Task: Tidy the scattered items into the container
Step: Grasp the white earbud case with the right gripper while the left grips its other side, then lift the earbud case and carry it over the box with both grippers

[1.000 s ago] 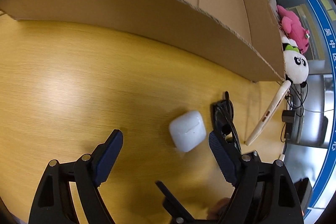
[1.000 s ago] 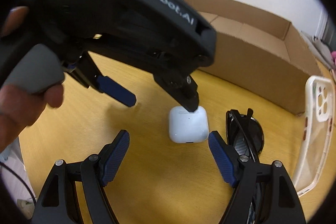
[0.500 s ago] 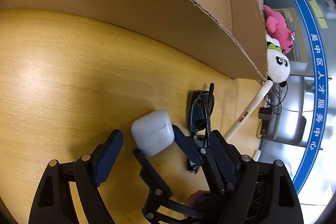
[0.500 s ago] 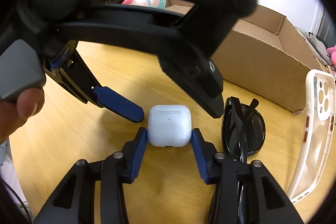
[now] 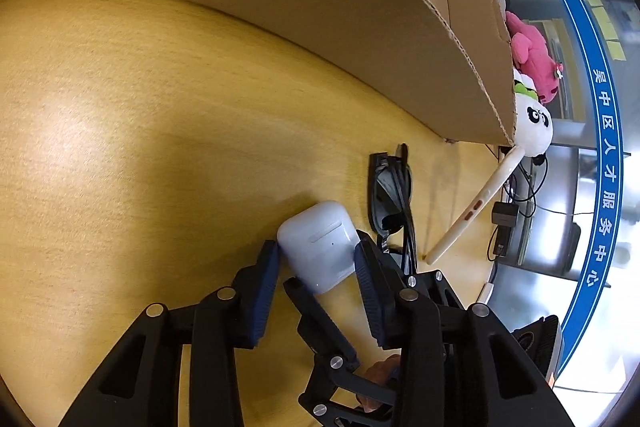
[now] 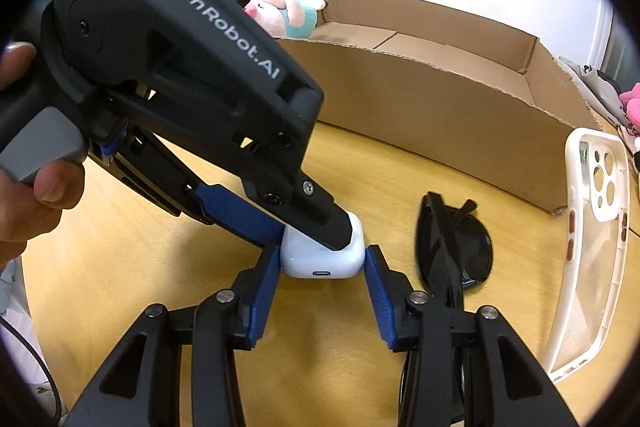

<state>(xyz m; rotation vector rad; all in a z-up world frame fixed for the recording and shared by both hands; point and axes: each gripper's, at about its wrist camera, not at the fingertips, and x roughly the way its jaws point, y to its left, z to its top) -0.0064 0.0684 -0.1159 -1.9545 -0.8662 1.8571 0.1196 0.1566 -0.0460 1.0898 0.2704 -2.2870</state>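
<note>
A white earbud case sits low over the wooden table, gripped from two sides at once. My left gripper has its jaws closing, and both blue pads press the case's flanks. In the right wrist view the left gripper reaches down from the upper left, held by a hand. My right gripper is shut on the same case across its lower end. The open cardboard box stands just behind.
Folded black sunglasses lie right of the case. A white phone case lies further right. A plush toy rests in the box's far corner. Pink and panda plushes sit past the box's right end.
Both grippers stood open around the case a second ago. The right one shut on it first, then the left gripper's jaws came in onto its sides.
</note>
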